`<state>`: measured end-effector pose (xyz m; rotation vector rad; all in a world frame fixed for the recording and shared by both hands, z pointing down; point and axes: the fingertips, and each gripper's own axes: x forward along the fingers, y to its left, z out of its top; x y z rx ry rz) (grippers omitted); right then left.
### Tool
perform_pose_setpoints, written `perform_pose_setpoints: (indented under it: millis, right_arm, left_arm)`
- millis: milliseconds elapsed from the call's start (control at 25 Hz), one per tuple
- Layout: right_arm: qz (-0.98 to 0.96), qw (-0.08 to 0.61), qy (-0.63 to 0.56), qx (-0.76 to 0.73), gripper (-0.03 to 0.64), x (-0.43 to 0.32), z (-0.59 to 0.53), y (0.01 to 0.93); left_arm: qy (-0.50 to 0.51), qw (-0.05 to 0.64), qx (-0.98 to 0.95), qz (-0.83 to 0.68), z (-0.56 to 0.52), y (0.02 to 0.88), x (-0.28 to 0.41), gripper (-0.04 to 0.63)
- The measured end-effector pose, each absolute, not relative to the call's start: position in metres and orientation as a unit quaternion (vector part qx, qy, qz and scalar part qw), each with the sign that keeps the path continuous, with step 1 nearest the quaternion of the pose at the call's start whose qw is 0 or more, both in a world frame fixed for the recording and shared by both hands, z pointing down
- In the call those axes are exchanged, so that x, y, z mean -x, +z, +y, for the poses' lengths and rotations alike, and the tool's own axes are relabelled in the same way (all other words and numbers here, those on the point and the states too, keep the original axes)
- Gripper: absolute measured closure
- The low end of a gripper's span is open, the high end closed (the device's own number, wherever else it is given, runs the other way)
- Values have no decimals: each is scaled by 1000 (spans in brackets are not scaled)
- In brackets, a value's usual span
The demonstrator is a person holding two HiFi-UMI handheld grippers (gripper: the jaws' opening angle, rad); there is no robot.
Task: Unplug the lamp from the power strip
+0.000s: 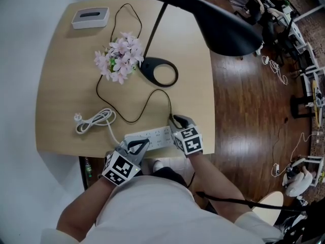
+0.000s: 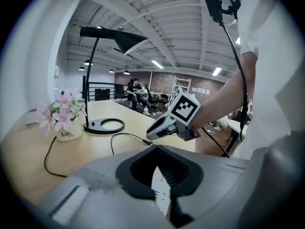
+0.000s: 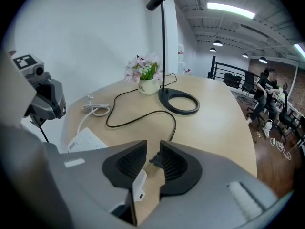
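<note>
The white power strip (image 1: 152, 136) lies along the table's near edge. My left gripper (image 1: 136, 147) is shut on its left end, and the strip (image 2: 160, 184) shows white between the jaws. My right gripper (image 1: 177, 121) sits at the strip's right end, shut on the lamp's small black plug (image 3: 153, 160), which stands on the strip's end (image 3: 139, 188). From the plug a black cable (image 1: 133, 120) loops across the table to the black lamp's ring base (image 1: 160, 71). The lamp's head (image 1: 223, 29) hangs over the table's right side.
A pot of pink flowers (image 1: 120, 59) stands left of the lamp base. The strip's white cord (image 1: 95, 120) lies coiled at the left. A white box (image 1: 90, 18) sits at the far left corner. The table edge (image 1: 212, 111) drops to wood floor on the right.
</note>
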<state>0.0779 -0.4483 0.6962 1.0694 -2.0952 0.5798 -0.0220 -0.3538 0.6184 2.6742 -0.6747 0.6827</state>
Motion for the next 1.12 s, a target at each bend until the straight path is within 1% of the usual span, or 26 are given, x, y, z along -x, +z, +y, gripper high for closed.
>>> perform_pose_setpoints:
  millis: [280,480,680,960,1120]
  right_arm:
    - [-828,321,206,-412,526,-80,-422,664]
    - [-847,291,201,-396,526,-90,-376,633]
    - [-873,259,195,-365,526,-104,-311,600]
    - [-890,230,198,-339,526,-130,-219,562]
    - [-895,223,185,-341,526,-133,-168,547]
  left_arm:
    - [217,130,-931,-264,-351,591,28,592]
    - [182,118,-930,-297,-326,560,31,592]
    - [150,125,-914,-355,-270,516,45,591]
    - [162,150,-882,-416,-169,497,72,591]
    - [152,136,-887,-414,-130,476,70,591]
